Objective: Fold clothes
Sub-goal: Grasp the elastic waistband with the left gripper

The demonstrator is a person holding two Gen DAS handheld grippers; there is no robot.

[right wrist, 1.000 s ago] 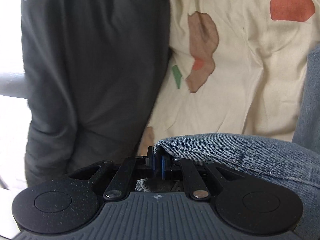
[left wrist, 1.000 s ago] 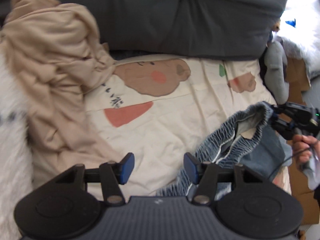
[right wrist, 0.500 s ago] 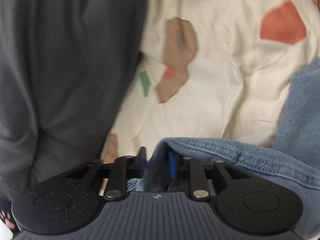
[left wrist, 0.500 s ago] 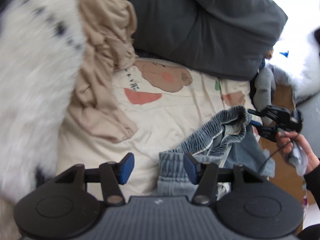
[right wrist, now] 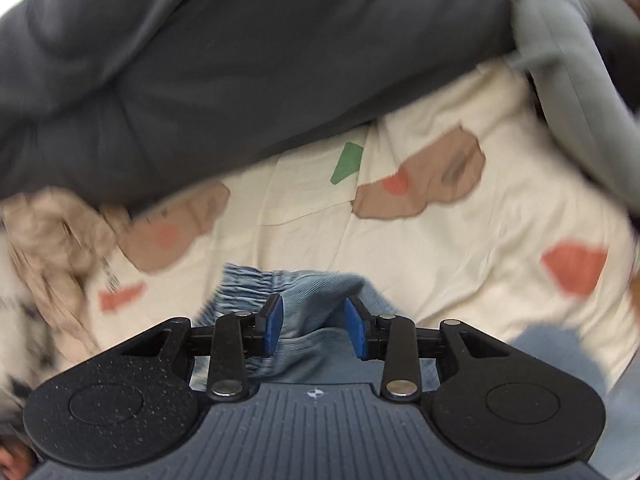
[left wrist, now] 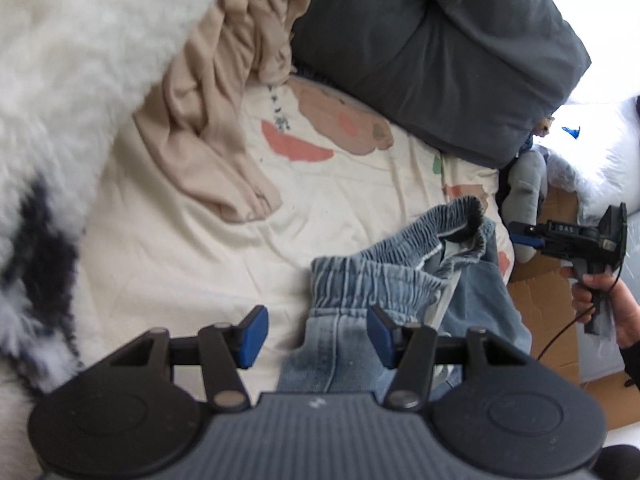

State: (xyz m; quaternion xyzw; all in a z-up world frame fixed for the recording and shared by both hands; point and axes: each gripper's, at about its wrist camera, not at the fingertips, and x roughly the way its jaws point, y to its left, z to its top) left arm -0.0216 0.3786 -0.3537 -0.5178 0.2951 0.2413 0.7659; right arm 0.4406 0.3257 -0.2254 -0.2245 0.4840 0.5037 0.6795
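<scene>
Blue denim jeans [left wrist: 372, 280] with an elastic waistband lie crumpled on the cream bear-print sheet [left wrist: 192, 264]. My left gripper [left wrist: 316, 336] hovers open just above the waistband; denim shows between its blue pads but neither presses on it. My right gripper [left wrist: 520, 232] is held in a hand [left wrist: 592, 292] at the right, a short gap away from the raised waistband loop. In the right wrist view, which is blurred, the right gripper [right wrist: 314, 328] stands open with the jeans [right wrist: 304, 292] lying loose below and beyond its pads.
A crumpled beige garment [left wrist: 208, 120] lies at the upper left, and a white fluffy cloth with dark spots [left wrist: 52, 128] is beside it. A dark grey duvet [left wrist: 432, 40] runs along the back. A grey plush toy [left wrist: 528, 184] and cardboard [left wrist: 548, 292] are past the bed's right edge.
My right gripper opened, released the denim edge, then rolled and lifted away from it. My left gripper moved across and lower, coming over the jeans' waistband.
</scene>
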